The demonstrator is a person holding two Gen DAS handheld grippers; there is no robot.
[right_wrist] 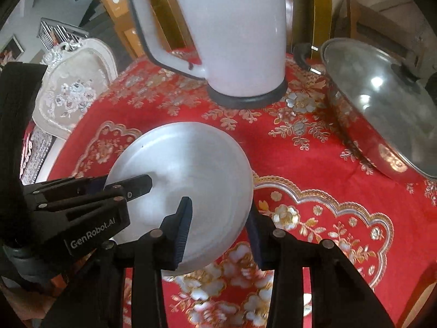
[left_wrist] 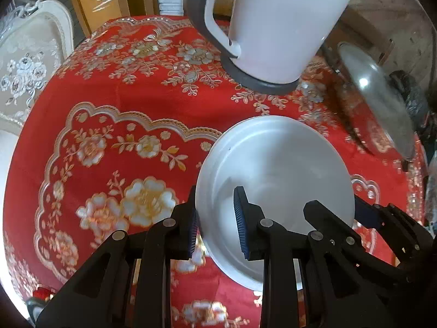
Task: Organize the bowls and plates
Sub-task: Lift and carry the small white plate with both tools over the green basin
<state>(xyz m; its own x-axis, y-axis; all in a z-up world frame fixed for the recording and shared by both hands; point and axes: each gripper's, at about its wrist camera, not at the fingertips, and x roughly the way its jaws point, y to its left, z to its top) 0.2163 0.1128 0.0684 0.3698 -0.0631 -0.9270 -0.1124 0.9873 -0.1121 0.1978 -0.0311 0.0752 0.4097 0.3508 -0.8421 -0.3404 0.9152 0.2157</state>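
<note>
One white plate (left_wrist: 275, 169), one white kettle (left_wrist: 275, 24) and one lidded metal pan (right_wrist: 382, 104) are seen on one red tablecloth (left_wrist: 123, 109); two grippers are counted; possibly one chair (left_wrist: 30, 63).

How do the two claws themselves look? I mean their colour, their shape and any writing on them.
Both claws are matte black, built of flat linked bars joined by round silver pins. The left claw has two fingers faced with ribbed dark blue pads. The right claw has the same blue pads. White lettering "GenRobot.AI" shows on the left claw's body in the right view. No cables or sleeves are visible.
</note>
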